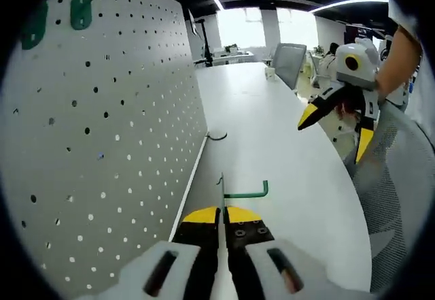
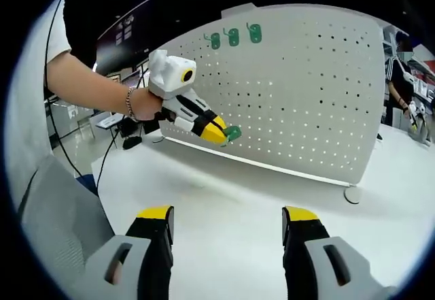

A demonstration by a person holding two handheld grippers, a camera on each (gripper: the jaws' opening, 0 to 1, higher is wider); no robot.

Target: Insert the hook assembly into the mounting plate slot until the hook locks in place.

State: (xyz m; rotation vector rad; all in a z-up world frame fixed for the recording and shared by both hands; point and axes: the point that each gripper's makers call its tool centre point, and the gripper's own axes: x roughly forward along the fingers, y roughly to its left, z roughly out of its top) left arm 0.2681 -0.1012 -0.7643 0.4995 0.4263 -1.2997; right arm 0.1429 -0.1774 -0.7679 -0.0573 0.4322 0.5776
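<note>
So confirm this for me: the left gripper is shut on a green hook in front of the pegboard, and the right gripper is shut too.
Not quite. The right gripper is open: the right gripper view shows its yellow-tipped fingers spread wide with bare table between them. The rest holds: the left gripper is shut on the green hook in front of the pegboard.

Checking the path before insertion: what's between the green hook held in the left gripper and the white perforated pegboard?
Nothing: in the right gripper view, open air separates the green hook in the left gripper from the white pegboard.
</note>
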